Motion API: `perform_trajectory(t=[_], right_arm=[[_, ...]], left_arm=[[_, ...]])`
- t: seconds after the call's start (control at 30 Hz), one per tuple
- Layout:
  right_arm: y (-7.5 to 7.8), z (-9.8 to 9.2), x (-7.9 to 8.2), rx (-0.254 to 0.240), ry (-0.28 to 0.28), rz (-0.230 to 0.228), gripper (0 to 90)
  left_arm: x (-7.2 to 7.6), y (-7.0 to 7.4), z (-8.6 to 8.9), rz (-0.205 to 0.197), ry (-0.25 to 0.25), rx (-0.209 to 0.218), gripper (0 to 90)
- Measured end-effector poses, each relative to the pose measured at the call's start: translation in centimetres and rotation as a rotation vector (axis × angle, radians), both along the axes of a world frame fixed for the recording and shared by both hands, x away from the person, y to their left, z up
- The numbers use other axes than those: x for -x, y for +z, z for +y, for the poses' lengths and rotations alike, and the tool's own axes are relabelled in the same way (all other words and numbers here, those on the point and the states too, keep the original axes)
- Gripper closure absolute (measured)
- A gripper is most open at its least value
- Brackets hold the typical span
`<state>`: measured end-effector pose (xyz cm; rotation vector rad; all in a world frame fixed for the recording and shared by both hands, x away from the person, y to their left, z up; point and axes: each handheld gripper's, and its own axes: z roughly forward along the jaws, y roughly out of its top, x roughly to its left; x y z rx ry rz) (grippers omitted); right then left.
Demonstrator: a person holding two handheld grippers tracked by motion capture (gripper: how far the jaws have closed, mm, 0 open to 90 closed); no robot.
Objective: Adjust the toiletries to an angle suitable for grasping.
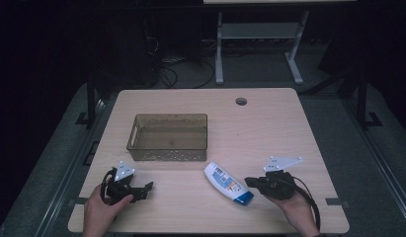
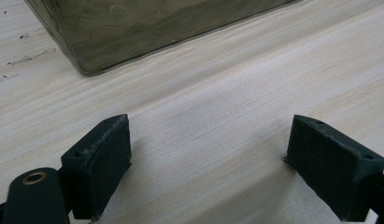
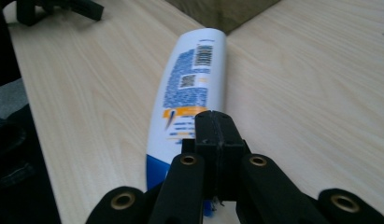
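A white bottle (image 1: pixel 225 180) with a blue cap end lies flat on the wooden table, label up, to the right of the front middle. In the right gripper view the bottle (image 3: pixel 194 79) stretches away from my right gripper (image 3: pixel 216 126), whose jaws are pressed together with nothing between them. The tips hang over the bottle's blue end; whether they touch it I cannot tell. In the high view my right gripper (image 1: pixel 251 181) sits just right of the cap. My left gripper (image 1: pixel 147 189) rests at the front left, open, with bare table between its pads (image 2: pixel 105 158).
A clear brownish plastic bin (image 1: pixel 171 117) stands mid-table, just beyond both grippers; its near corner (image 2: pixel 87 65) shows ahead of the left gripper. A round cable hole (image 1: pixel 241 101) is at the table's back. Beyond the table stands a white desk frame (image 1: pixel 219 44).
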<state>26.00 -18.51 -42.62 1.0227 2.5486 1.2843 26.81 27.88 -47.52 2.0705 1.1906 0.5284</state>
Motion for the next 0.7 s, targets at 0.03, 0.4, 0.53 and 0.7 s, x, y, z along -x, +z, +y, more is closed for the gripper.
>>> perform_trajectory(t=[0.03,0.4,0.53,0.7], right_arm=[[0.0,0.0,0.0,0.0,0.0,0.0,89.5],[-0.6,2.1,1.3,-0.002,0.068,0.011,89.4],[-1.0,2.5,1.6,0.001,0.087,0.022,89.5],[-1.7,3.1,2.1,0.014,0.11,0.037,89.4]], left_arm=[[0.0,0.0,0.0,0.0,0.0,0.0,12.8],[0.0,0.0,0.0,0.0,0.005,0.0,12.8],[0.0,0.0,0.0,0.0,0.006,0.0,12.8],[0.0,0.0,0.0,0.0,0.007,0.0,12.8]])
